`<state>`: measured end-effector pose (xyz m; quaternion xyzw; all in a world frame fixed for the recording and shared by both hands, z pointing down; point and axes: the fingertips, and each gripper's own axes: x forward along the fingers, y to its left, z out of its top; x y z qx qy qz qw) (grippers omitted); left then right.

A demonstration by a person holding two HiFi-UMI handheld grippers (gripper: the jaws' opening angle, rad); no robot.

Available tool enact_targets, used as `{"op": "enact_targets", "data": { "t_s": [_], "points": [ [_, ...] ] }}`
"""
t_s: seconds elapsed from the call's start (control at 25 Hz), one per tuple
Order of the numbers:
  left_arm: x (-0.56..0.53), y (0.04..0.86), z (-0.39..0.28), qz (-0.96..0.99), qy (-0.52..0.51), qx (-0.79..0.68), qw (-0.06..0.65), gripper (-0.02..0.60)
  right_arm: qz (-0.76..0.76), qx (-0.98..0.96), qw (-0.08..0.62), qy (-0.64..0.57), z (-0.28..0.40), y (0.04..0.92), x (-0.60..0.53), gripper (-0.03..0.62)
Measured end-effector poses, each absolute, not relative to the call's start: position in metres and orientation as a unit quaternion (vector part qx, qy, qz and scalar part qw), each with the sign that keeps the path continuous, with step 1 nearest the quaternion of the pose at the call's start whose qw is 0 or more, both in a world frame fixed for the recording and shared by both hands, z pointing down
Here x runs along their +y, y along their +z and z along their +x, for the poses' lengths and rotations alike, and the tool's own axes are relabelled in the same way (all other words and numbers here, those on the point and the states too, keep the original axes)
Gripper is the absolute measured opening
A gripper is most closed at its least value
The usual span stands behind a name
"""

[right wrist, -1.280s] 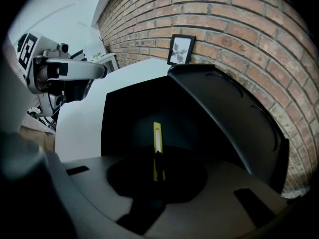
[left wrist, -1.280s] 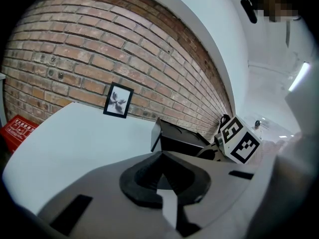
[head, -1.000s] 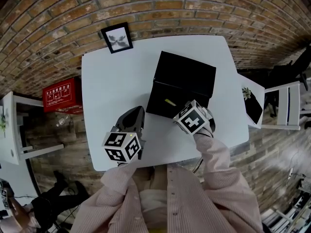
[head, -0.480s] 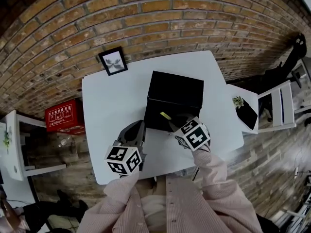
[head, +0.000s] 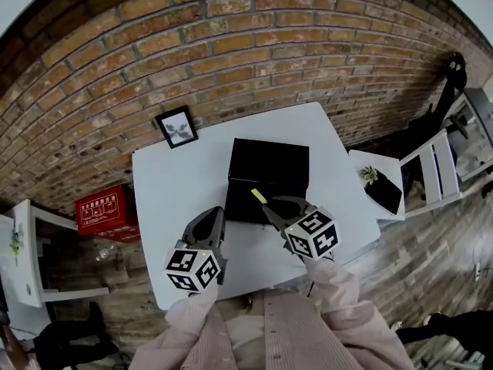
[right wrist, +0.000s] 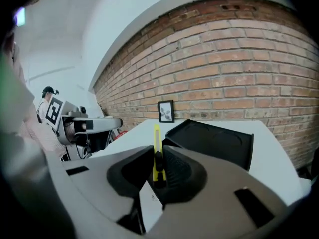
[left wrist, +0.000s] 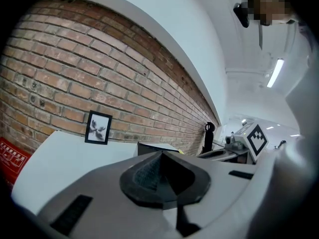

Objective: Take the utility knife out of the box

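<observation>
a: where is the knife (right wrist: 156, 136) now?
b: it is in the right tongs (right wrist: 158, 159). they are pinched on it, one pad on each flat side. the yellow part sticks up past the tips. in the head view it hangs in the air just over the near edge of the black box (head: 269, 164), so i think it is about out.
a: and the left tongs (left wrist: 160, 156)?
b: closed, pad on pad, with nothing in them. they hover over the white surface (head: 173, 179), just beside the box.
a: is the knife heavy?
b: i don't think so. it looks thin and small, so it should be light. it looks hard too, like plastic, so it won't bend or squash.
a: can it slip?
b: maybe. the sides look smooth, and the tongs have it near one end, by the black bit. the long end is free, so it could swing like a seesaw if it bumps the box.
a: where is the best spot to hold it?
b: on the flat sides, near the middle, where it is thickest. not at the thin tip, because that is where the blade comes out. i can't see if the blade is in or out.
a: so what comes next?
b: my guess is to bring it to a bare part of the surface and lay it down softly, flat on its side.
</observation>
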<state>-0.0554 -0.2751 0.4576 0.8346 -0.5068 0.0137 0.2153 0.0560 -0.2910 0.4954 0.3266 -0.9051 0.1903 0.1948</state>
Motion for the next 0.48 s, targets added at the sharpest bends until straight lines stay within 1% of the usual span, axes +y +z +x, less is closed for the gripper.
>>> {"op": "enact_targets", "data": {
  "t_s": [0.48],
  "points": [
    [-0.272,0.412,-0.064,0.850,0.002,-0.504,0.150,-0.008,0.370,-0.915,0.048,0.153,0.065,0.434,-0.282,0.064]
  ]
}}
